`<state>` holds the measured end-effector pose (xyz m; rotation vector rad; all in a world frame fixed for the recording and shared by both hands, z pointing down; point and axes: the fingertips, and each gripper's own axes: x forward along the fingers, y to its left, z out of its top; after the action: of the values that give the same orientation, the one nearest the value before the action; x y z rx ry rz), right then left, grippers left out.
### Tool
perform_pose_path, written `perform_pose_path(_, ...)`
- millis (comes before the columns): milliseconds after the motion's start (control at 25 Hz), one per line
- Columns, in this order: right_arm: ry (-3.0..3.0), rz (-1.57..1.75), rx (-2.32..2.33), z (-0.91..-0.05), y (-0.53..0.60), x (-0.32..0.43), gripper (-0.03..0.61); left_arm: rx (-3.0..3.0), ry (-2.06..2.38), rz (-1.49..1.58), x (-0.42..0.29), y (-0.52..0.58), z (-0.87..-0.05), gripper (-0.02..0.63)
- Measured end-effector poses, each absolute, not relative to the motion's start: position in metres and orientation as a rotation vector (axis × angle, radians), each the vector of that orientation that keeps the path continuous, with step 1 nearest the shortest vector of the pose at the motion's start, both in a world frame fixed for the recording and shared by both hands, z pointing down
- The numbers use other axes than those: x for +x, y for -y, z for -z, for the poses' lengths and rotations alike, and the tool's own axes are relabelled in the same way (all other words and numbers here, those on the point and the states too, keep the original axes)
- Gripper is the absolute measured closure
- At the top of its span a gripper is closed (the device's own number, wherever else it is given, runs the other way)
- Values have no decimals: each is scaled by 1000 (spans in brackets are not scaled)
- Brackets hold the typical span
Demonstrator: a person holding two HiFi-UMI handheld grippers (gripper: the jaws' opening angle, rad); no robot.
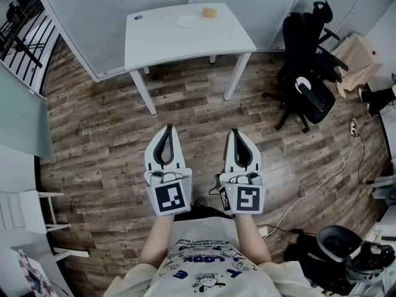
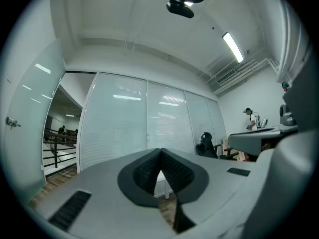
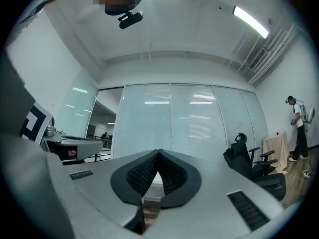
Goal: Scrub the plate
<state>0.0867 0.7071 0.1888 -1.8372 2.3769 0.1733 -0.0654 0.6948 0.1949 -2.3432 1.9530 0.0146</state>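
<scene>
While the wooden floor [image 1: 99, 135] is seen below, a white table [image 1: 161, 39] is set at its far side, with a black office chair [image 1: 306, 73] to its right. The left gripper [image 1: 166, 129] and right gripper [image 1: 236, 132] are held side by side, well apart from the table, both clenched on nothing. The plate [image 1: 185, 21] is laid on the tabletop, with a yellow sponge [image 1: 210, 12] just beside it.

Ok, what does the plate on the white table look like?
The plate is small, round and white, nearly blending into the white table it lies flat on. It sits near the table's far edge, just left of a yellowish sponge, a small gap between them. Only the table touches it. It is too far off to tell its material or whether it is dirty.
</scene>
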Motion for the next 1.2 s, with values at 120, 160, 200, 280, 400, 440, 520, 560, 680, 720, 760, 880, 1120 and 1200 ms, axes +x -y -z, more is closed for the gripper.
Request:
perform_pose_path(120, -2378, -169, -1838, -188, -708, 88, 560, -2344, -1952, -9, -64, -696, -194, 580)
perform_pose_path(160, -2379, -168, -1837, -188, -708, 88, 560, -2343, -1950, -9, -63, -696, -194, 580)
perform_pose_path(200, -2380, -168, -1836, -188, -709, 88, 560, -2342, -1948, -10, -63, -696, -193, 580)
perform_pose_path(280, -2382, -168, -1832, -187, -709, 89, 560, -2339, -1946, -11, -61, -697, -192, 580)
perform_pose_path(400, -2381, -167, -1830, -187, -711, 91, 560, -2339, -1947, -12, -59, -698, -192, 580)
perform_pose_path(440, -2380, -166, -1830, -187, -711, 92, 560, -2339, -1947, -13, -59, -698, -192, 580)
perform_pose_path(520, -2374, -163, -1831, -187, -712, 94, 560, -2338, -1945, -10, -57, -699, -192, 580)
perform_pose_path(560, -2369, -161, -1832, -187, -713, 95, 560, -2338, -1944, -10, -56, -700, -192, 580)
perform_pose_path(680, -2359, -155, -1832, -187, -713, 99, 560, -2340, -1943, -11, -52, -700, -192, 580)
perform_pose_path(720, -2358, -156, -1832, -186, -713, 101, 560, -2341, -1944, -9, -51, -699, -192, 580)
perform_pose_path(760, -2357, -158, -1832, -186, -713, 102, 560, -2341, -1944, -7, -49, -699, -192, 580)
perform_pose_path(880, -2360, -155, -1828, -189, -714, 107, 560, -2340, -1948, -5, -43, -700, -194, 580)
perform_pose_path(1120, -2384, -133, -1800, -196, -713, 112, 560, -2327, -1962, 18, -35, -702, -201, 580)
perform_pose_path(1200, -2386, -126, -1798, -198, -711, 113, 560, -2323, -1970, 27, -35, -702, -203, 580)
